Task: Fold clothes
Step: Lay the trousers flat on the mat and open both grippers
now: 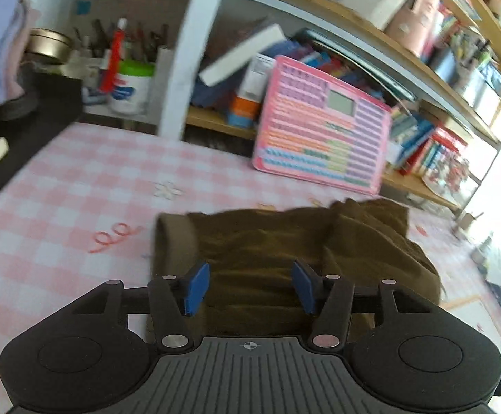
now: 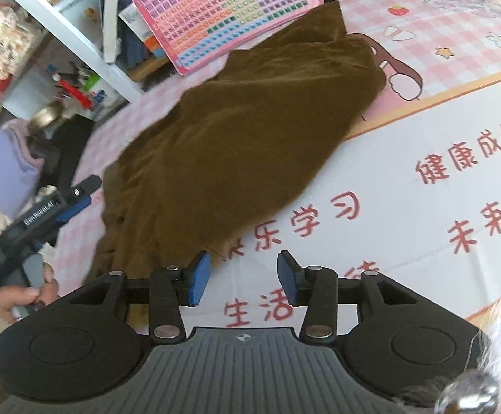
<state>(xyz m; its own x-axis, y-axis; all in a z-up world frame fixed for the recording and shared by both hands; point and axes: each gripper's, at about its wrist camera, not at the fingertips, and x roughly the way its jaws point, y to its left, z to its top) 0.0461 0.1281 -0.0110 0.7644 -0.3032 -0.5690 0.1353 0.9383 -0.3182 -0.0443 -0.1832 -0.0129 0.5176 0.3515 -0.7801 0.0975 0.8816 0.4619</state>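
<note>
Brown garment point(image 2: 236, 131) lies on the pink-checked table cover point(image 1: 78, 179), spread as a long, roughly flat shape. In the right wrist view its long axis runs diagonally: one narrow end points to the upper right, touching the lower edge of the pink keyboard toy point(image 2: 226, 10) that leans by the shelf unit point(image 1: 319, 10); the wider, bunched end points to the lower left, near the left gripper. Its right-hand edge overlaps the white printed mat point(image 2: 423, 186) with red characters. In the left wrist view the same cloth sits directly ahead, a rolled fold along its left edge and a raised, creased lump on the right. Left gripper point(image 1: 250, 286): blue pads spread apart, brown cloth showing in the gap and under them, pads not pressing on it; whether the tips touch the fabric cannot be told, view slightly blurred. Right gripper point(image 2: 243, 279): pads also apart, nothing between them; they hover over the white mat just beside the garment's near edge, left pad close to the fabric hem. A hand point(image 2: 19, 296) grips the left gripper's handle at the far left of the right wrist view. Folded lilac cloth point(image 2: 2, 169) lies at the table's far left, well apart from the brown garment.
</note>
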